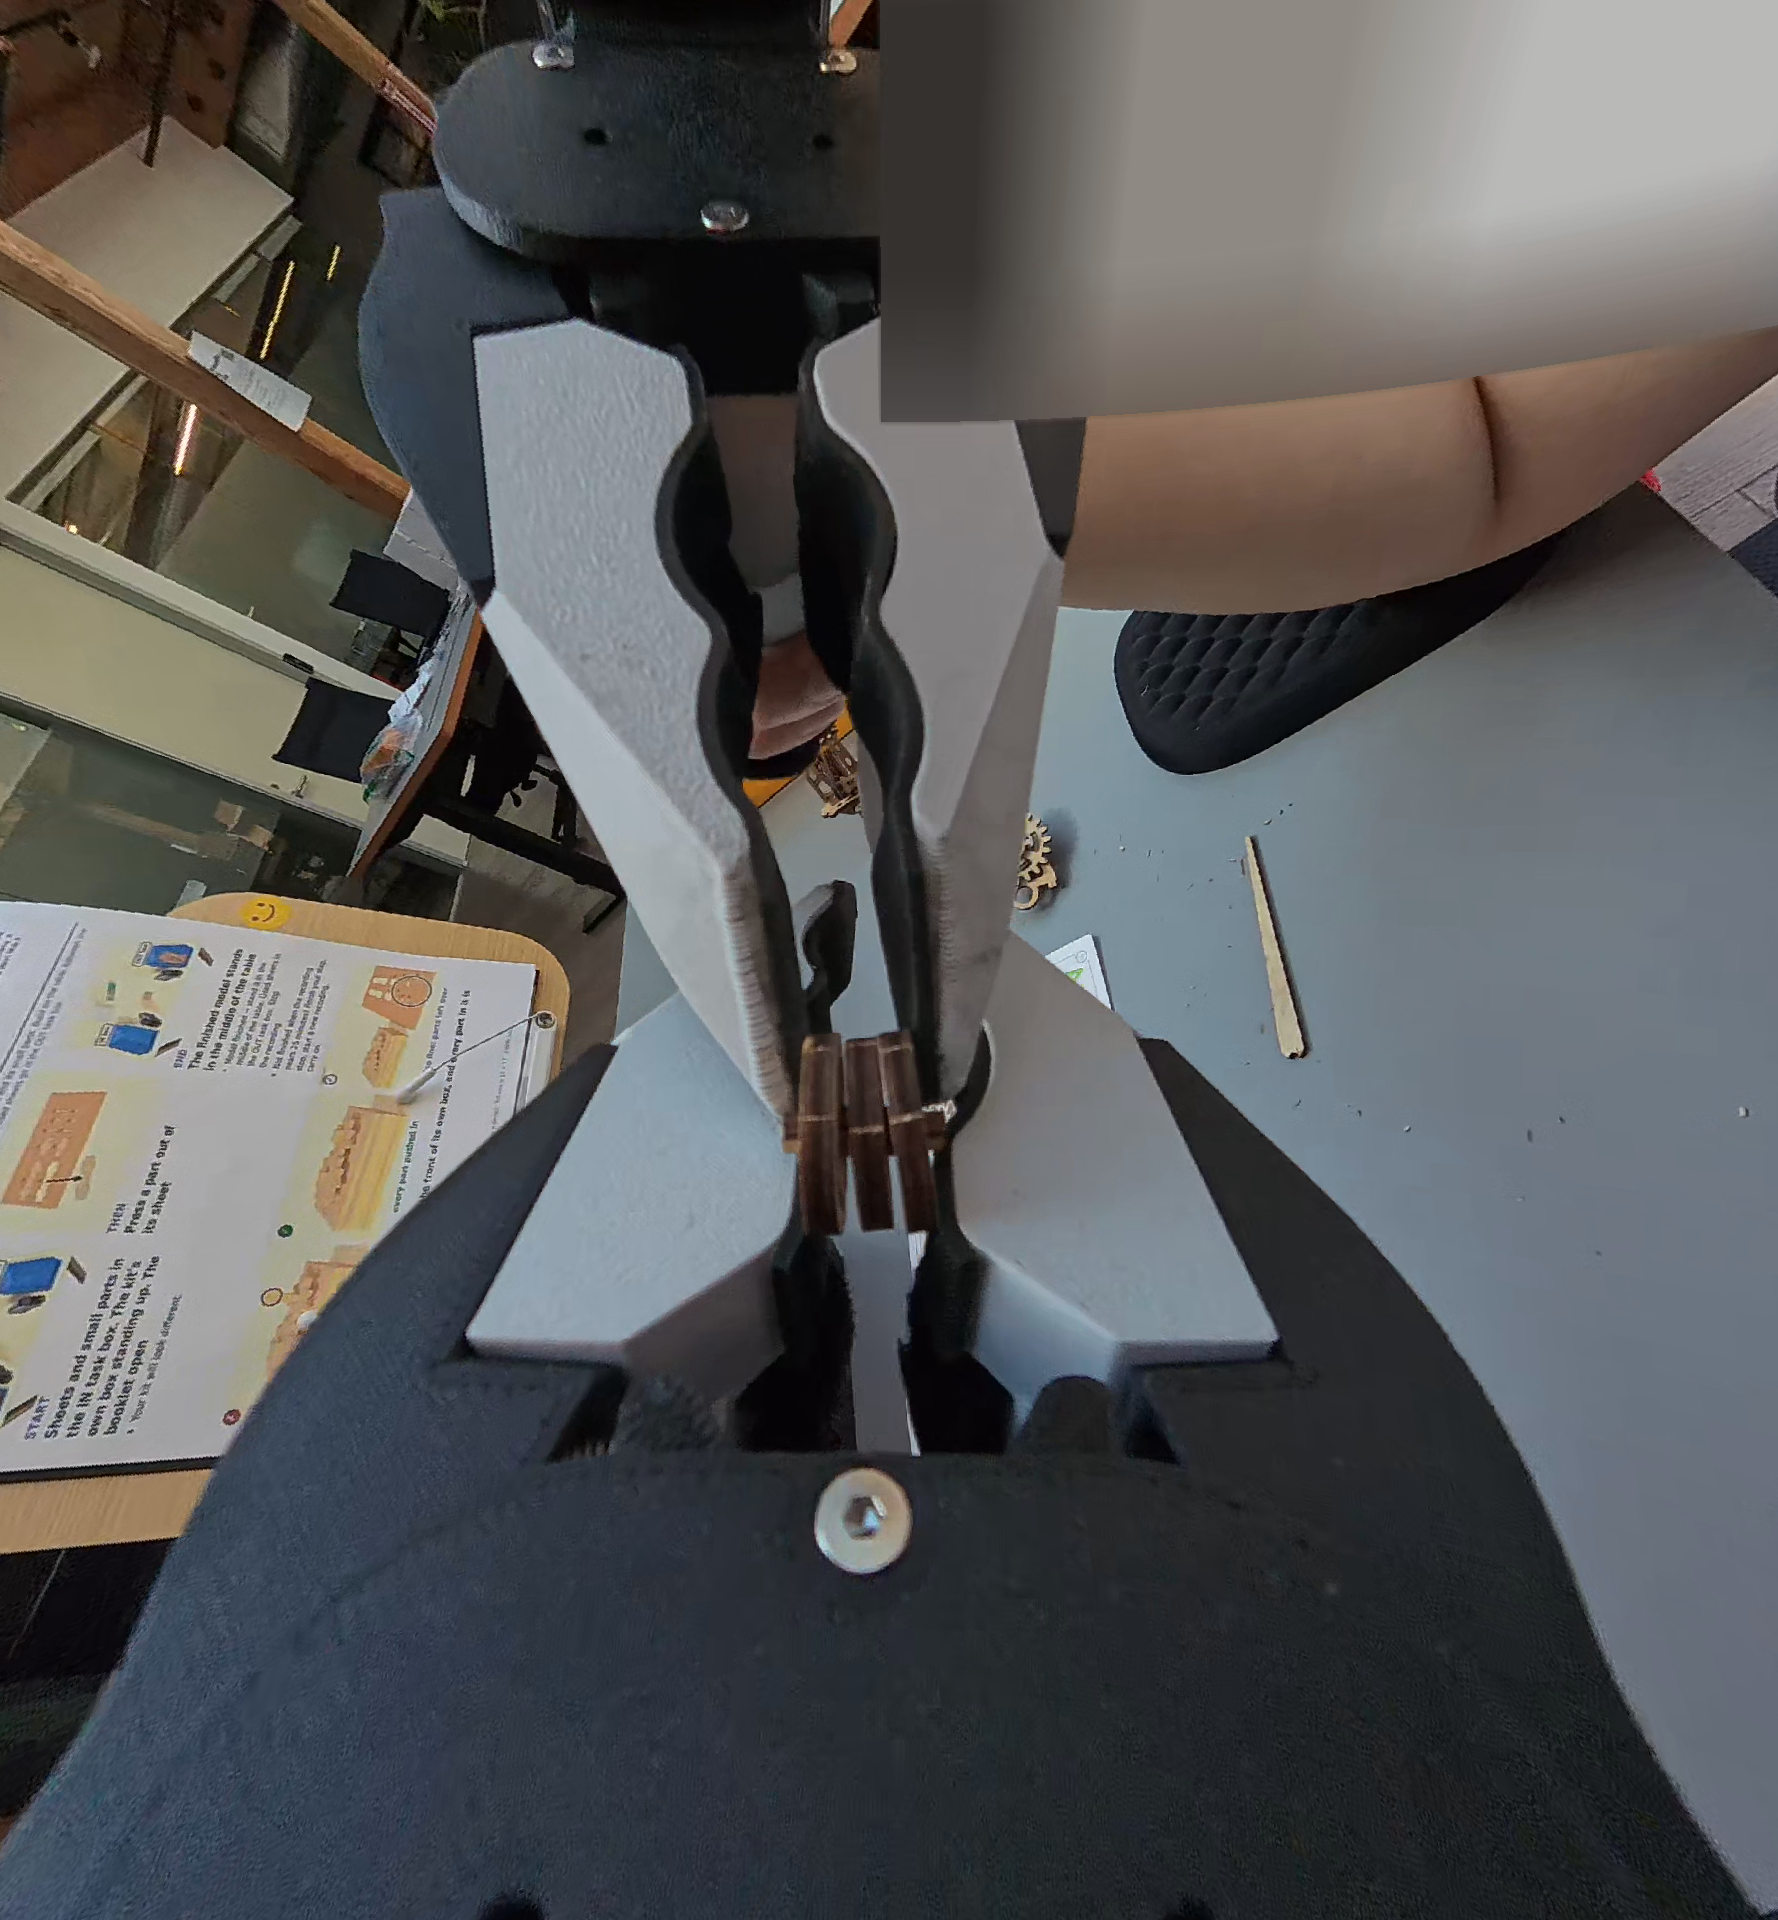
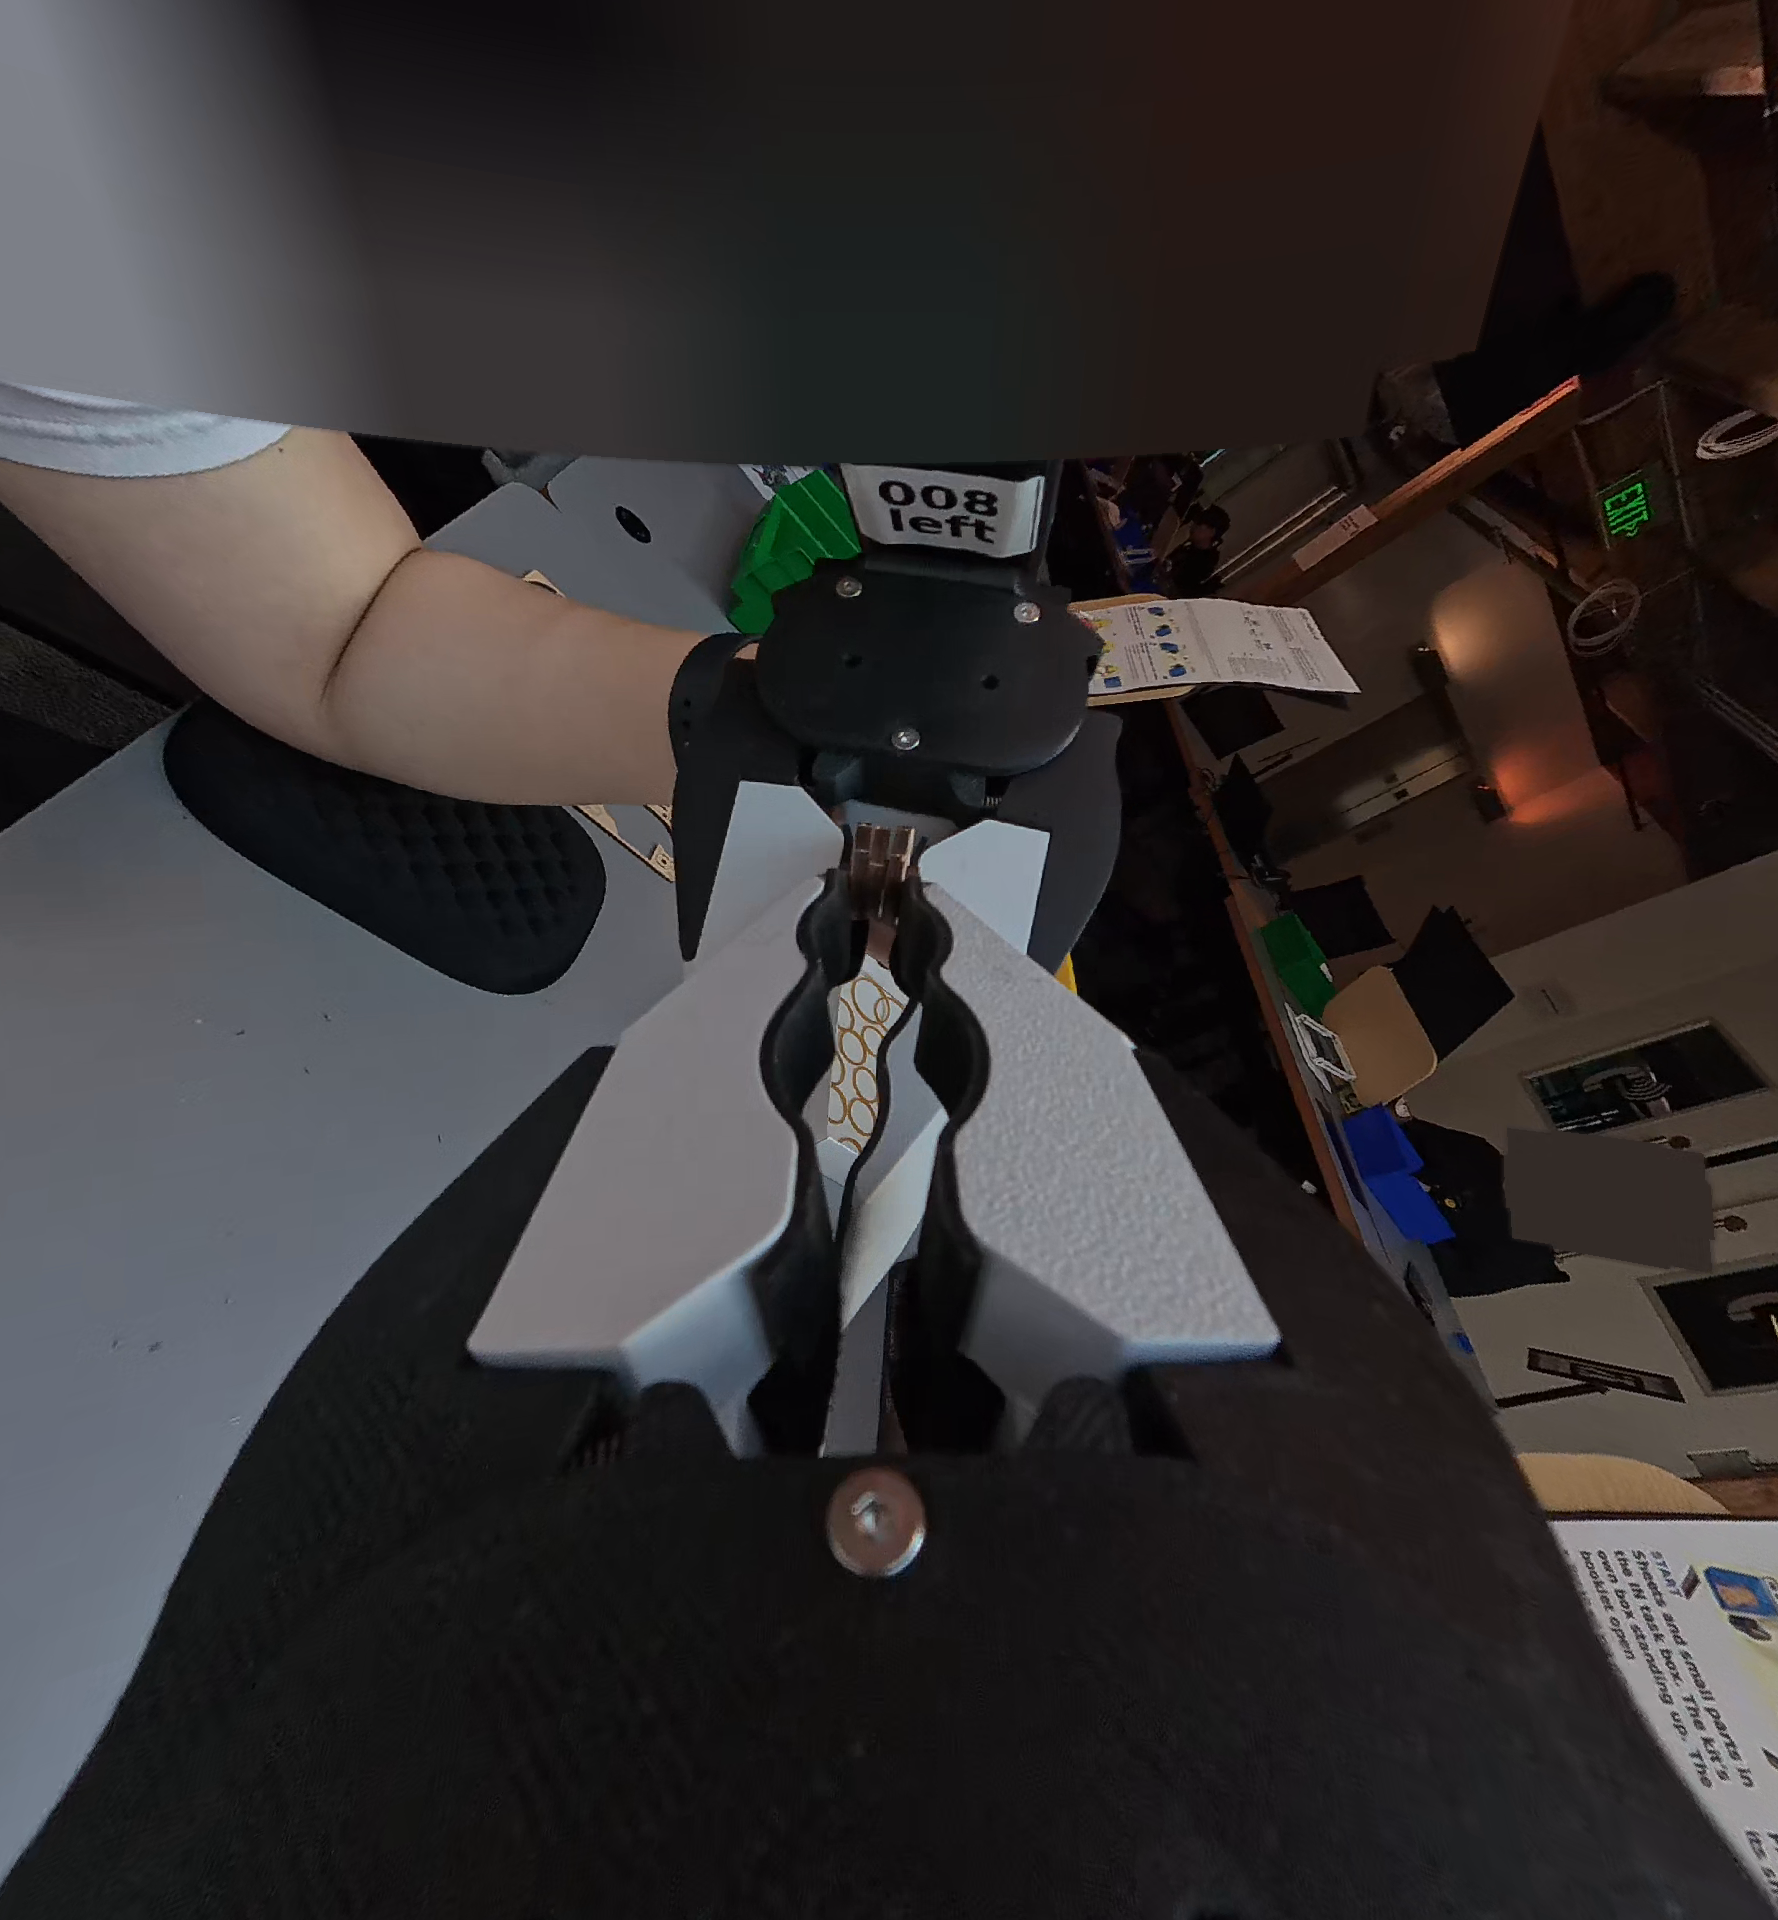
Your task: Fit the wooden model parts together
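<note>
Fig.: two grippers meet tip to tip above the grey table top (image 1: 1487, 1195), w/ a small stack of dark-edged laser-cut wooden plates (image 1: 861, 1138) between them. Largest first: the table, carrying a black dimpled wrist pad (image 1: 1311, 686). At its left edge, a printed instruction sheet on a pale wooden clipboard (image 1: 210, 1174). Left gripper (image 1: 857, 1236): fingers nearly together, clamped on the near end of the stack. Right gripper (image 2: 869, 914): fingers close, pinching the far end of the same stack, approx. at the tips. Loose on the table: a thin pale wooden stick (image 1: 1277, 951) and a small toothed wooden gear (image 1: 1037, 862), partly hidden.

Risks (judged): both grips sit on short plate ends, so any twist btwn hands could skew the three plates, jam the joint or snap a thin tab. Too light a pinch, and the stack may slip out and drop among the loose bits. Whether the plates are fully seated cannot be told.
</note>
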Demonstrator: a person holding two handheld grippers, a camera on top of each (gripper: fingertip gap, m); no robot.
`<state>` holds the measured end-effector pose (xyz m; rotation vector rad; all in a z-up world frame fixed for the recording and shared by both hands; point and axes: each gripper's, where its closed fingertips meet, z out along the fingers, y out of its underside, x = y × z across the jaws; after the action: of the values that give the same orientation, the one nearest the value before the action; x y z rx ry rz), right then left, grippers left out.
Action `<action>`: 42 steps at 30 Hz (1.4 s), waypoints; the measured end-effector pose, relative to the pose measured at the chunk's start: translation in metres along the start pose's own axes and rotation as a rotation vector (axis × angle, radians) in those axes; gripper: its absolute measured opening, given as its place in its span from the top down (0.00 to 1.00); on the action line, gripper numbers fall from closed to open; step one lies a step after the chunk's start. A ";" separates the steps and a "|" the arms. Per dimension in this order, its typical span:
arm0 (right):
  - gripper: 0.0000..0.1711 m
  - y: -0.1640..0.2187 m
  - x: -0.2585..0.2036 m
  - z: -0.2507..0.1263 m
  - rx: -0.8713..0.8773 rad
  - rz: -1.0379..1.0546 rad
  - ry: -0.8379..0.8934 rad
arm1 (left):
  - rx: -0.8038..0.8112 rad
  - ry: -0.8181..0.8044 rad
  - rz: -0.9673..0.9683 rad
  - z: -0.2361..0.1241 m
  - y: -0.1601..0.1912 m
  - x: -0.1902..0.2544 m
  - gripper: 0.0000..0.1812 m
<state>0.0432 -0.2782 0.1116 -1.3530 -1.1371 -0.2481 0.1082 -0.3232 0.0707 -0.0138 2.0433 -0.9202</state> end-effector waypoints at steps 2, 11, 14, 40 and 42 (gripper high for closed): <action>0.94 0.000 0.000 0.000 0.030 0.042 -0.025 | -0.035 -0.026 0.016 0.000 0.003 -0.003 0.96; 0.93 -0.001 -0.001 -0.004 -0.041 -0.049 0.014 | -0.082 -0.090 0.065 0.001 0.003 -0.009 0.96; 0.94 -0.003 -0.002 -0.005 -0.040 -0.032 0.004 | -0.086 -0.072 0.053 0.002 0.002 -0.006 0.97; 0.89 -0.021 0.009 -0.003 0.191 0.063 0.030 | -0.013 -0.127 -0.033 0.004 -0.008 -0.020 0.98; 0.86 -0.025 0.010 0.000 0.222 0.075 0.042 | -0.022 -0.142 -0.015 0.005 -0.006 -0.021 0.98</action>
<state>0.0301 -0.2807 0.1353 -1.1852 -1.0439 -0.0921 0.1224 -0.3238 0.0876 -0.1036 1.9236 -0.8807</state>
